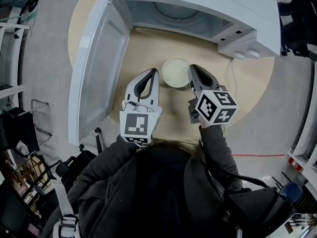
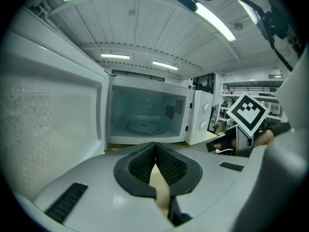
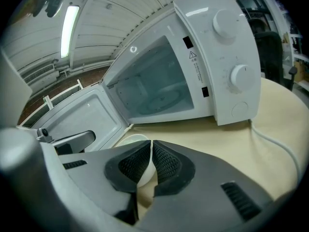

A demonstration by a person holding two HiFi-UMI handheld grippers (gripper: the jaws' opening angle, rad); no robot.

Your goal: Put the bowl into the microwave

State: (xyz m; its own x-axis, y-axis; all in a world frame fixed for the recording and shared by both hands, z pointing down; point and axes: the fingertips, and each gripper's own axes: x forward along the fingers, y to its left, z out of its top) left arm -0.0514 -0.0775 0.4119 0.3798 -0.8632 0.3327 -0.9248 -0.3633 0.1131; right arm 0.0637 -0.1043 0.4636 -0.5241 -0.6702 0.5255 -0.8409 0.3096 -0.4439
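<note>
White bowl [image 1: 176,72] gripped, not yet inside the microwave [image 1: 198,14].
Right gripper [image 1: 192,71] clamps its 3 o'clock rim; left gripper [image 1: 154,72] closed, empty; door open, cavity at 12 o'clock.

The person is wearing a dark grey long-sleeved top [image 1: 148,192], its sleeves [image 1: 216,144] ending just behind each gripper. The left gripper [image 1: 154,73] and right gripper [image 1: 192,69] are showing white moulded shells, black ribbed pads [image 2: 139,164] and rear black-and-white marker cubes [image 1: 136,126].

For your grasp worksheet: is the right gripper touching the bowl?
Touching. In the right gripper view, the right gripper has its fingers pinched on the rim of the bowl.
</note>
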